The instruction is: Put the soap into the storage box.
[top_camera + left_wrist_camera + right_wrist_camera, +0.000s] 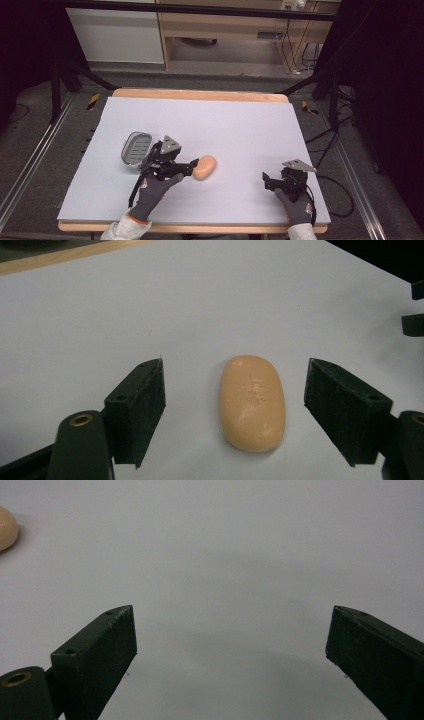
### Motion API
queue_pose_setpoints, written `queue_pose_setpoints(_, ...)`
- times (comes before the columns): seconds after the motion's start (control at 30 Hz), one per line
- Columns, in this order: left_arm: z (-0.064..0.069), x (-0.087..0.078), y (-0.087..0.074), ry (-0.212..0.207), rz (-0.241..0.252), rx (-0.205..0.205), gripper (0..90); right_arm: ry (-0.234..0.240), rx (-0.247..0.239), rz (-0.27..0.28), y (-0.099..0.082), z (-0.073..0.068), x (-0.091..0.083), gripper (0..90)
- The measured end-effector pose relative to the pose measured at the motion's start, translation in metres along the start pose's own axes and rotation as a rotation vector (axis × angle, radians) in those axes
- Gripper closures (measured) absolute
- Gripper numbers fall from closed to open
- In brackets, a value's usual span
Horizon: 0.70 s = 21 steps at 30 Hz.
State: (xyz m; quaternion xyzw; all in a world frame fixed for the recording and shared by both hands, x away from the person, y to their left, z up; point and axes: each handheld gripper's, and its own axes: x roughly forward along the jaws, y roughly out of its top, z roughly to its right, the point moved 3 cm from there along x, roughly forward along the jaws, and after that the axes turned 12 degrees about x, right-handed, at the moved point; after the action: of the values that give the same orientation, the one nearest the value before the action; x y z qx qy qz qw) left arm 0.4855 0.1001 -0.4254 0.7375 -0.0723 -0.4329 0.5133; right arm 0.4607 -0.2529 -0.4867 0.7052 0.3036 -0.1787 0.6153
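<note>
Left tongs spread around soap, apparently not touching.

A pale lilac-grey worktop with light wooden edging carries a peach oval soap bar near its middle and a grey slotted soap dish to the left.

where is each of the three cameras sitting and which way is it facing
High view: fixed above the person's side, looking forward and down on the table; gloved hands, left gripper, right gripper, soap dish.
Left gripper view: rides the left gripper, looking along open jaws flanking the soap.
Right gripper view: rides the right gripper, open jaws over bare table.
Shared: the soap shows in all three views.
</note>
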Motion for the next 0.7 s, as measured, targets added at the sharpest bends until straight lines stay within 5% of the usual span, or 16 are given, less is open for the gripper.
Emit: queue_pose_setpoints(0.7, 0.013, 0.033, -0.003, -0.028, -0.074, 0.045, 24.5, 0.003, 0.004, -0.01, -0.001, -0.001, 0.001, 6.3)
